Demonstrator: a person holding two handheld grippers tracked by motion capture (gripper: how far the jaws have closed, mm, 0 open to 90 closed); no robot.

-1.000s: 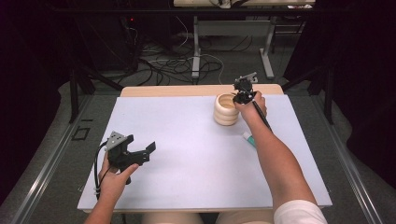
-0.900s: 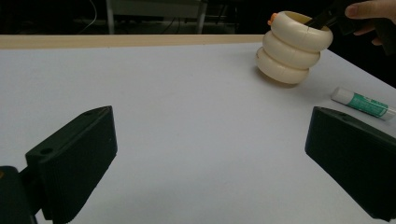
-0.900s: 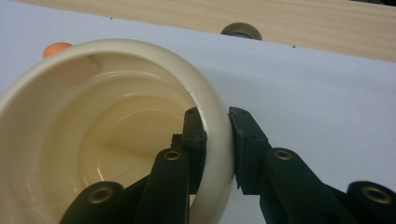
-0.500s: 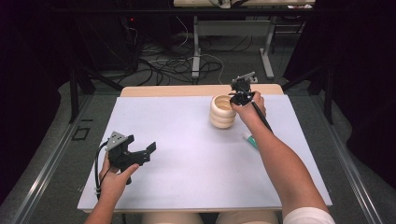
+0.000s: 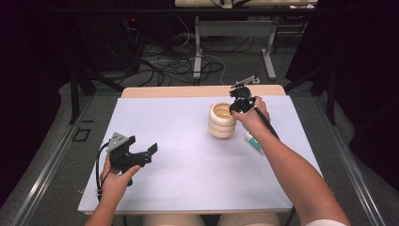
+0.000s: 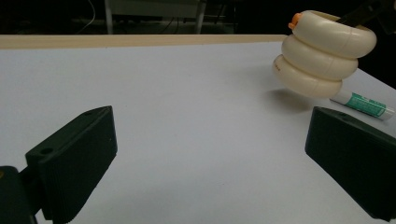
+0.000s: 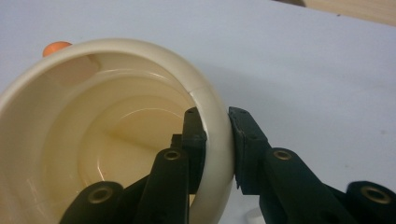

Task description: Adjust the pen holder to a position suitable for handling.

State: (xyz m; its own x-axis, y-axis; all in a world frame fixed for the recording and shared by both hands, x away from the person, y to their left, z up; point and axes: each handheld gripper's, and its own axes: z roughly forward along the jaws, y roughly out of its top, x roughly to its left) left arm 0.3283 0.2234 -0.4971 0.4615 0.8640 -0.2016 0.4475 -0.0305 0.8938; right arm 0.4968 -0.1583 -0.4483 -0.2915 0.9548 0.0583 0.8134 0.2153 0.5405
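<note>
inside, cream ribbed cup (image 7: 116, 140) bare, rim between right gripper (image 7: 217, 140) jaws

Cream ribbed cup (image 5: 222, 120), black tongs (image 5: 240, 104)

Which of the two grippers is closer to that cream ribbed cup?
The right. The right gripper is shut on the cream ribbed cup at its rim, one jaw inside. The left gripper hangs open, far across the table.

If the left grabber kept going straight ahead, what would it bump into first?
Probably nothing soon: between the open left gripper jaws lies bare white table. The cream ringed cup and the tube sit off to the right, likely outside its path.
</note>
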